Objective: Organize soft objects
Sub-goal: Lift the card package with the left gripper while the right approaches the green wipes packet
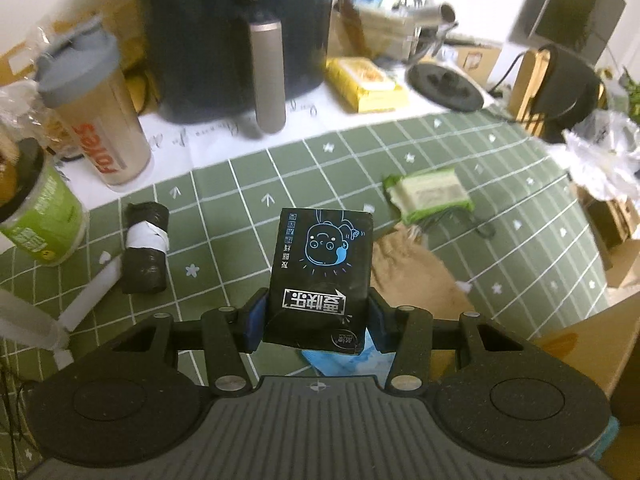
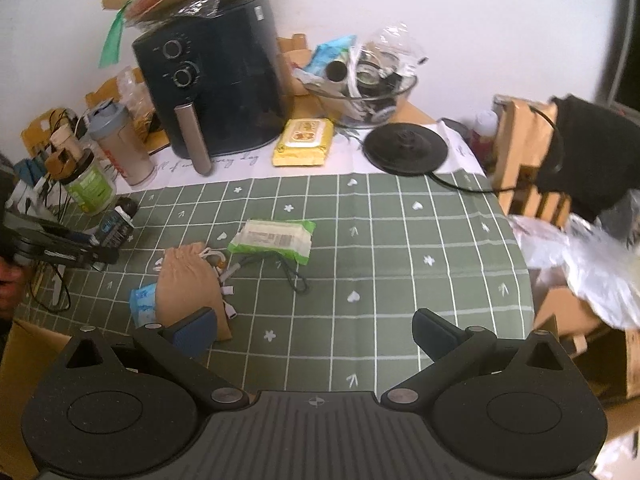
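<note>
My left fingers (image 1: 256, 322) clamp black tissue pack (image 1: 322, 268) low, frame centre, lifted clear of green cloth (image 1: 460, 148) for sorting. Right gripper (image 2: 314, 330) gapes empty, lower frame, ready for tan pouch (image 2: 188, 280).

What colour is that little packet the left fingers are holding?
Black packet with a light-blue cartoon face and white lettering, clearest in the left wrist view.

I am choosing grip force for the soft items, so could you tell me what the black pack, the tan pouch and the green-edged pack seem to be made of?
Black pack, held in the left gripper: likely glossy plastic film, with sheen on its print.
Tan pouch: apparently matte fabric, creased, with drawstrings.
Green-edged pack: seemingly thin plastic wrap, crinkled at its sealed ends.
</note>
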Tool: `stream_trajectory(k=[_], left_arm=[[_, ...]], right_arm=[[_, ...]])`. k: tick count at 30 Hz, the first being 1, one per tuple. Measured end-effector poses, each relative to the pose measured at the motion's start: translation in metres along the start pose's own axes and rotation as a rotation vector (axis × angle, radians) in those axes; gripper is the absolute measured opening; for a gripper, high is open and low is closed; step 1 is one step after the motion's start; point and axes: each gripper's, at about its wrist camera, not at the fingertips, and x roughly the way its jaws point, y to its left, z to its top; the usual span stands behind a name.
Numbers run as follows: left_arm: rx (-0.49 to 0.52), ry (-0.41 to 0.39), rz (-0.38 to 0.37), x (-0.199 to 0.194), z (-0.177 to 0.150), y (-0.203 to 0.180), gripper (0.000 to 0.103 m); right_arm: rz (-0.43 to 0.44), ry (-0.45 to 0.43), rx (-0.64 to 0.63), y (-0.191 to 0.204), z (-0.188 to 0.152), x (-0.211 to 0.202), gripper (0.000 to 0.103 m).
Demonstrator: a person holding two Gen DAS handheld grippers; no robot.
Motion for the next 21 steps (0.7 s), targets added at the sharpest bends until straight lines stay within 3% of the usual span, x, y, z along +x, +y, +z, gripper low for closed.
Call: stream_trajectory(k=[15,21], left_arm=[[-0.083,-0.133,-0.041,-0.082,-0.025,-0.01,0.048],[-0.121,-0.156,-0.055,-0.107,-0.041,-0.015,0.048]], right_arm=[[-0.035,0.012,-0.267,0.017,0.028,0.055,0.103],[-0.012,0.033,-0.331,0.024,0.039,0.085,0.103]])
